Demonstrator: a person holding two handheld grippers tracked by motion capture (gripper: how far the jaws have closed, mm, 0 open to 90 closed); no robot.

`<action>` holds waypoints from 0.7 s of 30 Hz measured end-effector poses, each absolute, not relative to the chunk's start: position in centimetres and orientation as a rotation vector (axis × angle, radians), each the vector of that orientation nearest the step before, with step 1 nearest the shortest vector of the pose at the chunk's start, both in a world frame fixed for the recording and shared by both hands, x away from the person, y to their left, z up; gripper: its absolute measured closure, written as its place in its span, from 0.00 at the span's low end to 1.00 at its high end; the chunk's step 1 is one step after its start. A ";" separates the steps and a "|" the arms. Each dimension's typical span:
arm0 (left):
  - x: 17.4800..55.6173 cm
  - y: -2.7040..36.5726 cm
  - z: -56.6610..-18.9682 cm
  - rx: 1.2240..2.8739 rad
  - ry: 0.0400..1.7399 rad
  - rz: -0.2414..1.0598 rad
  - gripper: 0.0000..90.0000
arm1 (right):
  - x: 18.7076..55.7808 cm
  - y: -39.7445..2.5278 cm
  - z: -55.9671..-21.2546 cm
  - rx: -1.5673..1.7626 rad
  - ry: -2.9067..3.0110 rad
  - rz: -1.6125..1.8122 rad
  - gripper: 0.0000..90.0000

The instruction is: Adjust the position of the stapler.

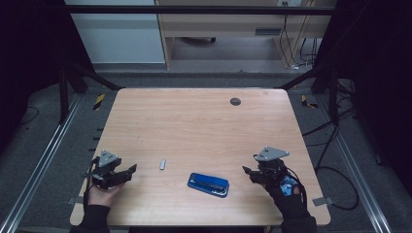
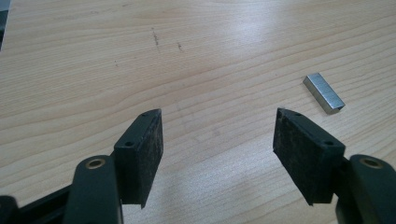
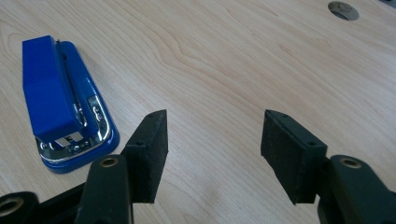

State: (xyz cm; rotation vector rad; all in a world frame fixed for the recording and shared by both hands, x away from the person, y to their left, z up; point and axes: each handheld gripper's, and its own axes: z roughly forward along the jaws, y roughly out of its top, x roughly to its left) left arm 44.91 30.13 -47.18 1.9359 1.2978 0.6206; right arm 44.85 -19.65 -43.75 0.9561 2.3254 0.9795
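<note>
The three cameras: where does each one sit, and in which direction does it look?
High view: above the person's side, facing forward and down on the table; both hands and forearms show.
Left gripper view: rides the left gripper, facing the staple strip; its open jaws show.
Right gripper view: rides the right gripper, stapler at its left; its open jaws show.
The high view shares the staple strip and stapler.

High view: fixed above the near edge, facing forward and down over the whole table [image 1: 204, 121]. Both gripper views: low, close to the tabletop, looking along their jaws. Shared with the high view: staples [image 2: 324, 93], stapler [image 3: 63, 102]
</note>
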 end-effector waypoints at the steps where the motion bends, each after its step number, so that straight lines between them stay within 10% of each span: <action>1: 44.9 30.1 -47.2 1.935 1.298 0.622 0.37 | 44.8 -19.5 -43.6 0.947 2.330 0.974 0.45; 21: 44.9 30.2 -47.2 1.948 1.297 0.617 0.37 | 45.9 -15.9 -41.2 0.848 2.417 0.935 0.46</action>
